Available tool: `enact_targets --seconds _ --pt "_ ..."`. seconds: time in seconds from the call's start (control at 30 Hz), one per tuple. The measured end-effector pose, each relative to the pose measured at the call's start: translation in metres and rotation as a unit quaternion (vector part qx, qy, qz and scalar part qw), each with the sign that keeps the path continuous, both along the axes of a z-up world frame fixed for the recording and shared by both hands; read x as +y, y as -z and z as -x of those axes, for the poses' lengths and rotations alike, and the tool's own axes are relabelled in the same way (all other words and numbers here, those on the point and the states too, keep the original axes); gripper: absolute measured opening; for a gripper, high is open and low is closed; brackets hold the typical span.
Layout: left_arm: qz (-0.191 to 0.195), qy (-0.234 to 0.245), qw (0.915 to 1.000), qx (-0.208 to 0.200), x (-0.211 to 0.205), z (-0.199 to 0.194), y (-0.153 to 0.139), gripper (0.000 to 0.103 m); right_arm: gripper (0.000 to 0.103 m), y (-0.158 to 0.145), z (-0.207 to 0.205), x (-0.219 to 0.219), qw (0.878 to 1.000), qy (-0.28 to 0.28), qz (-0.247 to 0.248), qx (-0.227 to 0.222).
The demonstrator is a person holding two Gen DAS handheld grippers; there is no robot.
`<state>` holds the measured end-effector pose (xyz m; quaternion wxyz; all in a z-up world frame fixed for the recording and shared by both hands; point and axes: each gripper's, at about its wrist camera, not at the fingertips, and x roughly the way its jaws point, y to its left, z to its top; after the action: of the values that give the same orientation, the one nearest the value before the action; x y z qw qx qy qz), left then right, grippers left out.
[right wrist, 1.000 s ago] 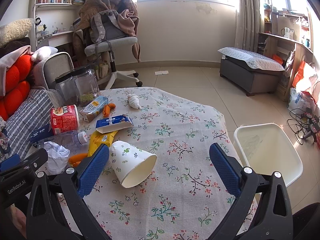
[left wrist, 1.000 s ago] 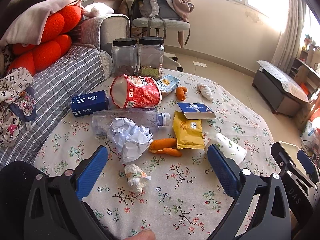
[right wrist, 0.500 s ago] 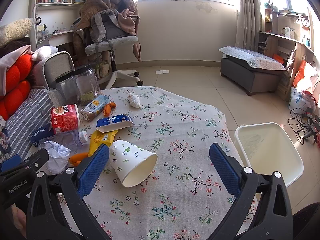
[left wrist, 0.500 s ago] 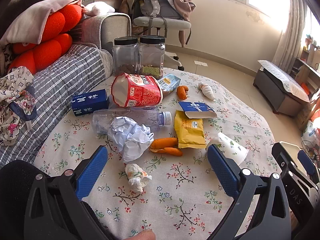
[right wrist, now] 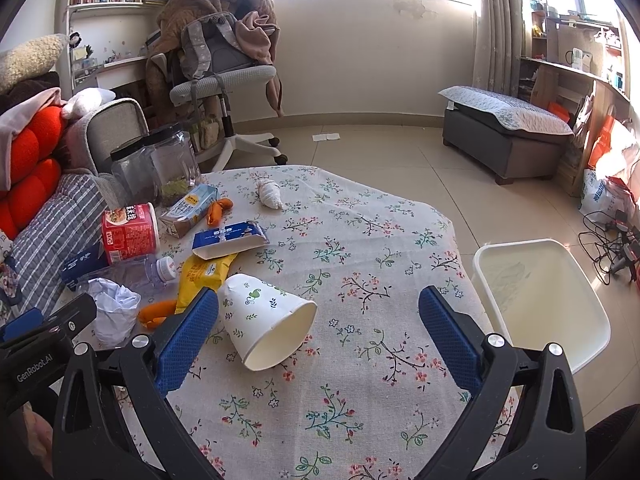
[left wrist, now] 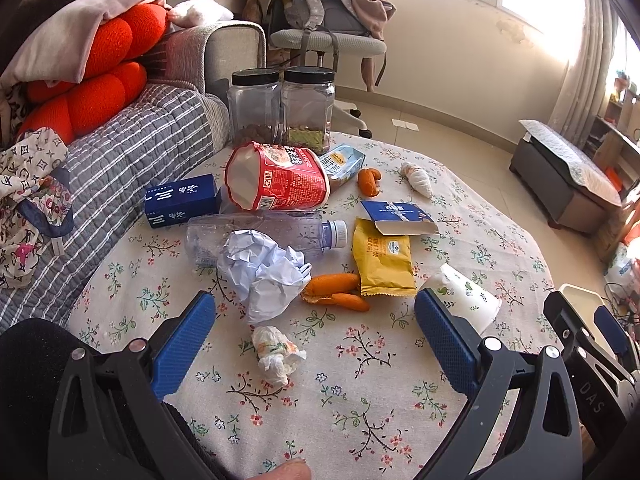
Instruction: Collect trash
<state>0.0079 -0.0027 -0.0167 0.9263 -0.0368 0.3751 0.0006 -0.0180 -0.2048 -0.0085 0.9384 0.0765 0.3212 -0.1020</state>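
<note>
Left wrist view: we see the left tool point(left wrist: 314, 338) with its blue pads spread wide and holding nothing, above the near part of the table point(left wrist: 360, 412). Between the pads, just ahead, lies a small tissue wad point(left wrist: 276, 354). Beyond it, slightly toward the left pad, sits a paper ball point(left wrist: 266, 272), touching a clear bottle point(left wrist: 264, 236) that lies on its side. Ahead of centre we find orange peel point(left wrist: 336, 288), with a yellow packet point(left wrist: 384, 262) just beyond it and a blue carton point(left wrist: 396, 218) overlapping the packet's far end. Just past the right pad lies a paper cup point(left wrist: 466, 296) on its side. Farther ahead are a red tub point(left wrist: 276, 178) on its side, a blue box point(left wrist: 180, 200) to its left, and two jars point(left wrist: 280, 108) at the far edge.

In the right wrist view, the right tool point(right wrist: 318, 334) also stands wide and empty. The cup point(right wrist: 266, 322) lies just beside the left pad, its open mouth turned toward the camera. To the right of the right pad, beyond the table point(right wrist: 360, 400) edge and lower down, stands a white bin point(right wrist: 540, 300). To the left of the left pad we see part of the other tool's black body, with the ball point(right wrist: 112, 310) and peel point(right wrist: 156, 312) near it.
</note>
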Motion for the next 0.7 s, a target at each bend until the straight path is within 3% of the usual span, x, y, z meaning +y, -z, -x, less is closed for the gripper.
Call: enact_targets --seconds 0.27,0.37,0.43,0.53,0.63,0.7 --pt "0.033 -0.046 0.998 0.03 0.032 -0.038 0.0 0.097 0.096 0.024 -0.017 -0.007 0.997 -0.008 -0.032 0.073" --pt "0.047 -0.039 0.9957 0.069 0.048 -0.071 0.001 0.097 0.096 0.031 -0.022 -0.01 0.995 -0.003 -0.04 0.092" --pt "0.075 -0.032 0.9896 0.118 0.061 -0.095 0.01 0.097 0.096 0.036 -0.025 -0.015 0.993 0.003 -0.053 0.104" --pt "0.111 -0.038 0.9735 0.196 0.078 -0.119 0.034 0.097 0.096 0.043 -0.03 -0.025 0.989 0.008 -0.084 0.121" --pt "0.097 -0.044 0.971 0.214 0.083 -0.126 0.049 0.097 0.096 0.05 -0.034 -0.03 0.985 0.012 -0.107 0.132" --pt "0.114 -0.046 0.9642 0.235 0.083 -0.128 0.06 0.097 0.096 0.053 -0.036 -0.032 0.984 0.013 -0.115 0.138"
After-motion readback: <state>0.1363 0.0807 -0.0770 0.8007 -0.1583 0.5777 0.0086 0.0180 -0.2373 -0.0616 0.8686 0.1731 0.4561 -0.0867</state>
